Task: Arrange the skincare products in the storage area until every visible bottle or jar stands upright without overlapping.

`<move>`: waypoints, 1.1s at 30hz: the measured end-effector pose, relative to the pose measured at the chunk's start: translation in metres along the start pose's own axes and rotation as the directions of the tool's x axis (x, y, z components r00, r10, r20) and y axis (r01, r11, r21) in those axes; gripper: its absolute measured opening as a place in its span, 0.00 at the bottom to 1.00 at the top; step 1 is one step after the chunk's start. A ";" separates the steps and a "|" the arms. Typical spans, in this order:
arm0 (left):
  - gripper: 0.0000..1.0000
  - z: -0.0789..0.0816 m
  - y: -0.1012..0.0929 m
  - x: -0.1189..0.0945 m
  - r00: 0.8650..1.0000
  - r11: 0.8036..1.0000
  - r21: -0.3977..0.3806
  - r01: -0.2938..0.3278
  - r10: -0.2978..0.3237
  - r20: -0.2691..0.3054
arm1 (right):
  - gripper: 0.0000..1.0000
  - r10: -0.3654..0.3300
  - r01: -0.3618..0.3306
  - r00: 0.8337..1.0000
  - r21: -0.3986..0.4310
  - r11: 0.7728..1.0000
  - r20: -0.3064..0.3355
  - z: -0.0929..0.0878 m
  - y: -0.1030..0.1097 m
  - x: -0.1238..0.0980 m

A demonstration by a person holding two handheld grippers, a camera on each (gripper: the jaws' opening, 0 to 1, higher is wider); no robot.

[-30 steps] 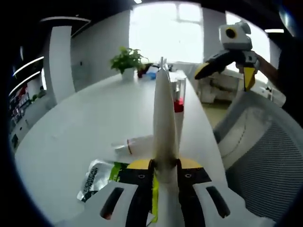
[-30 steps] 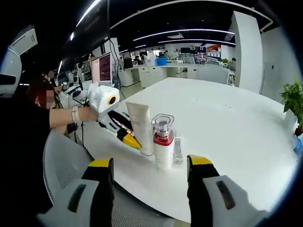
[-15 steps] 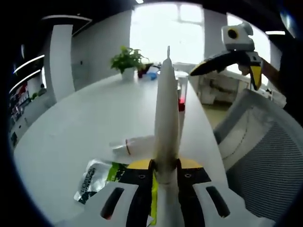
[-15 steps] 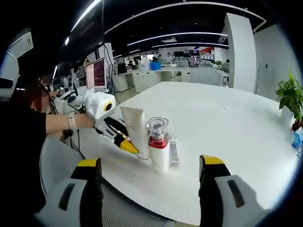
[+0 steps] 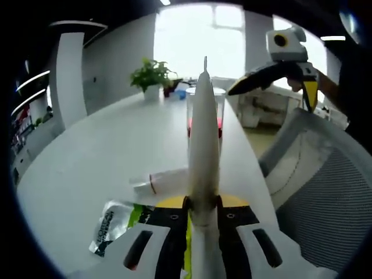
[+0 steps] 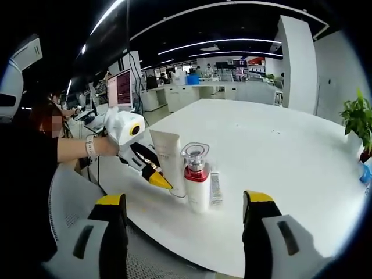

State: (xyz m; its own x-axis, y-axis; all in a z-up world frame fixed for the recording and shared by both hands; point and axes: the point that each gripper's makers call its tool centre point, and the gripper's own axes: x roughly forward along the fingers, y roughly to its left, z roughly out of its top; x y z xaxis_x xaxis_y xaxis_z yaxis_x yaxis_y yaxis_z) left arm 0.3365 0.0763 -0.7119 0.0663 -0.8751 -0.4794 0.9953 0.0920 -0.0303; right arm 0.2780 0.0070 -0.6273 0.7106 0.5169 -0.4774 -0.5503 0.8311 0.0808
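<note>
Left gripper view: left gripper [image 5: 203, 203] clamps the upright white tube [image 5: 203, 133]; right gripper [image 6: 185, 200] gapes, empty.

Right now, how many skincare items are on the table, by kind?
Upright tubes: 1, the white tube, held in the left gripper.
Pump bottles: 1, the red-collared bottle, upright beside the tube.
Lying tubes: 1, a small tube.
Sachets: 1, a green and white sachet, flat.
Total: 4. The flat thing beside the bottle may be that small tube.
</note>
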 end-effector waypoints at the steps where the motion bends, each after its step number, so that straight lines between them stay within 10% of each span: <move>1: 0.15 0.000 0.000 0.000 1.000 1.000 0.000 0.001 -0.001 -0.001 | 0.82 0.003 -0.003 1.000 0.007 1.000 0.001 0.000 0.000 0.000; 33: 0.19 0.000 -0.001 0.006 1.000 1.000 -0.001 0.008 -0.008 -0.004 | 0.81 0.007 -0.008 1.000 -0.002 1.000 -0.026 -0.004 -0.002 0.001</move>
State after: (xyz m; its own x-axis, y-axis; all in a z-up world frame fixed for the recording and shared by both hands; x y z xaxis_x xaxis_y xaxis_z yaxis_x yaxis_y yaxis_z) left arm 0.3360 0.0705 -0.7144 0.0578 -0.8740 -0.4825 0.9957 0.0853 -0.0351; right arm 0.2779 0.0050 -0.6313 0.6948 0.5176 -0.4994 -0.5564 0.8268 0.0828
